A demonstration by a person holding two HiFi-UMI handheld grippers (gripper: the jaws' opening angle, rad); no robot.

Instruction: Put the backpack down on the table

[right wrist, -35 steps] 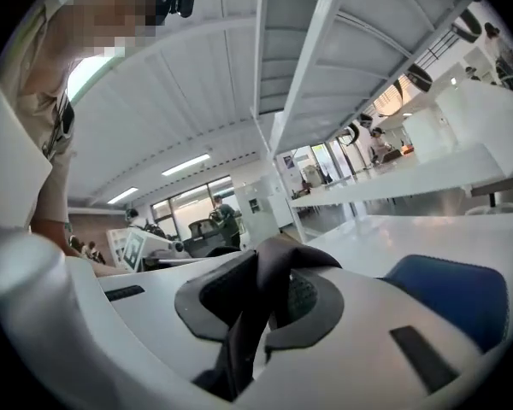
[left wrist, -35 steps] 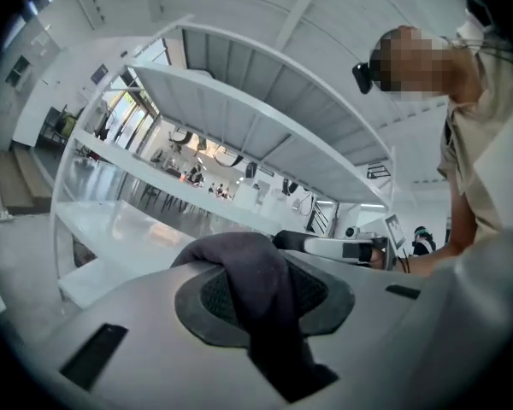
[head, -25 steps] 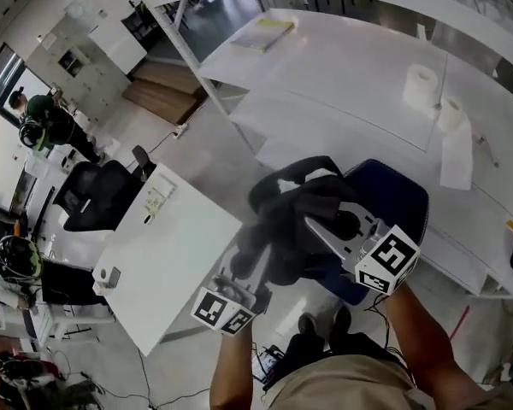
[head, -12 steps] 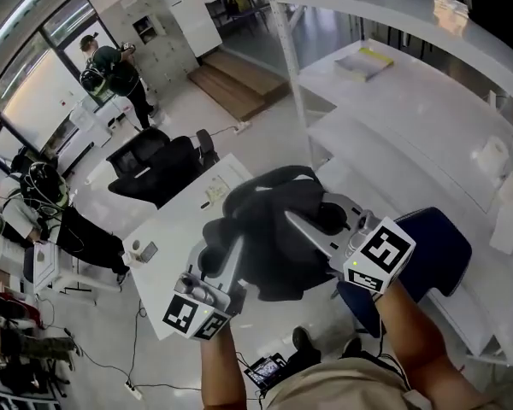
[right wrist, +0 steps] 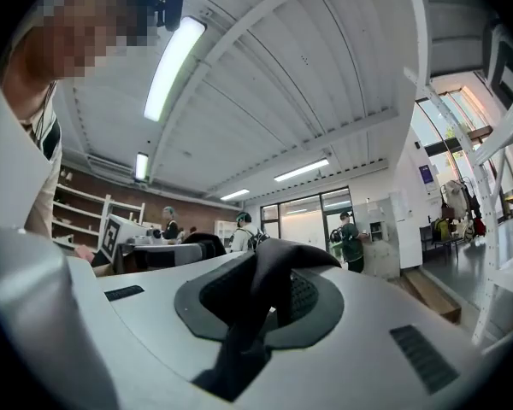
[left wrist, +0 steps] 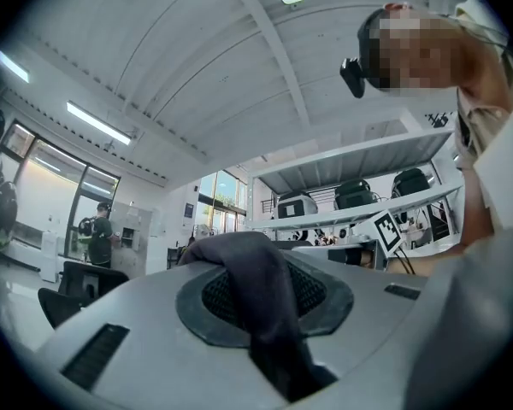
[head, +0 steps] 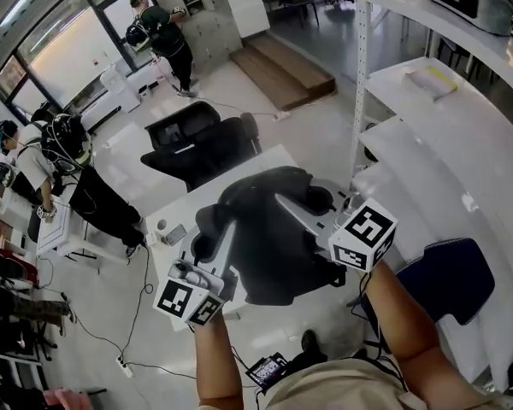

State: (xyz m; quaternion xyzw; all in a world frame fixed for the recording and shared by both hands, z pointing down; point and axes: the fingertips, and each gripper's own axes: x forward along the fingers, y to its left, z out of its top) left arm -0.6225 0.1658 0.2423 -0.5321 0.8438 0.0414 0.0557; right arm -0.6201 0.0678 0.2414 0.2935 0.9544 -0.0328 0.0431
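A black backpack (head: 269, 250) hangs in the air between both grippers, over the near end of a white table (head: 173, 208). My left gripper (head: 224, 236) is shut on a dark strap (left wrist: 265, 310) at the bag's left side; the strap lies across its pad. At the bag's top right, my right gripper (head: 284, 203) is shut on another dark strap (right wrist: 258, 301). Both grippers point roughly level. The bag hides most of the table's near part.
Two small objects (head: 168, 231) sit on the table's left edge. A black office chair (head: 201, 139) stands beyond it. White shelving (head: 445, 135) and a blue chair (head: 449, 276) are at the right. People (head: 77, 178) stand at the left and far back.
Both grippers have carried the backpack away from the blue chair and the shelves to above the white table. The grip on the straps is unchanged.
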